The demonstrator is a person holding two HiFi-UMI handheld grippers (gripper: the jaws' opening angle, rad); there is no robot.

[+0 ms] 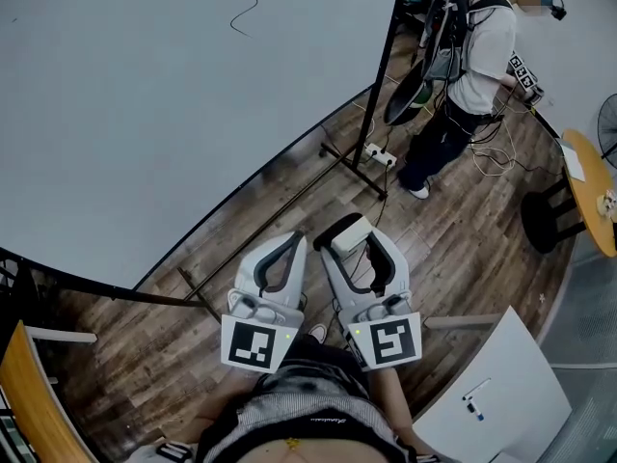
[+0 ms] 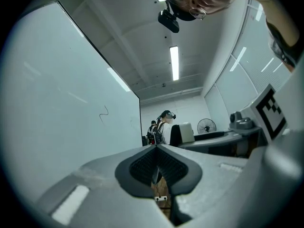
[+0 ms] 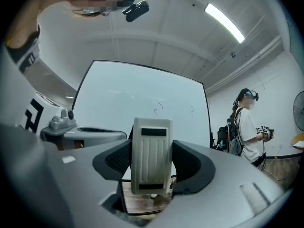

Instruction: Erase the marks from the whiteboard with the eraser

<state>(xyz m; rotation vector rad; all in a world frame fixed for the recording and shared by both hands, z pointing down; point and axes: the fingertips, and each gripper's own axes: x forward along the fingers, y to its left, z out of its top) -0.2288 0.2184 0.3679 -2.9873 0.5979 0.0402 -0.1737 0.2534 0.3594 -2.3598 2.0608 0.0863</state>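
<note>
The whiteboard (image 1: 145,95) fills the upper left of the head view and carries a thin black squiggle (image 1: 246,10) near its top. A second small mark (image 3: 192,109) shows in the right gripper view beside the squiggle (image 3: 158,108). My right gripper (image 1: 355,245) is shut on the white ribbed eraser (image 1: 345,230), which stands upright between the pads (image 3: 190,163). My left gripper (image 1: 293,243) is shut with nothing in it, its pads (image 2: 142,167) meeting. Both grippers hang side by side over the wooden floor, well short of the board.
The board's black stand (image 1: 352,167) has feet on the floor, with a power strip (image 1: 379,154) and cables beside it. A person (image 1: 472,66) stands at the back right. A round wooden table (image 1: 588,201), a white panel (image 1: 501,394) and a wooden chair (image 1: 29,394) ring my position.
</note>
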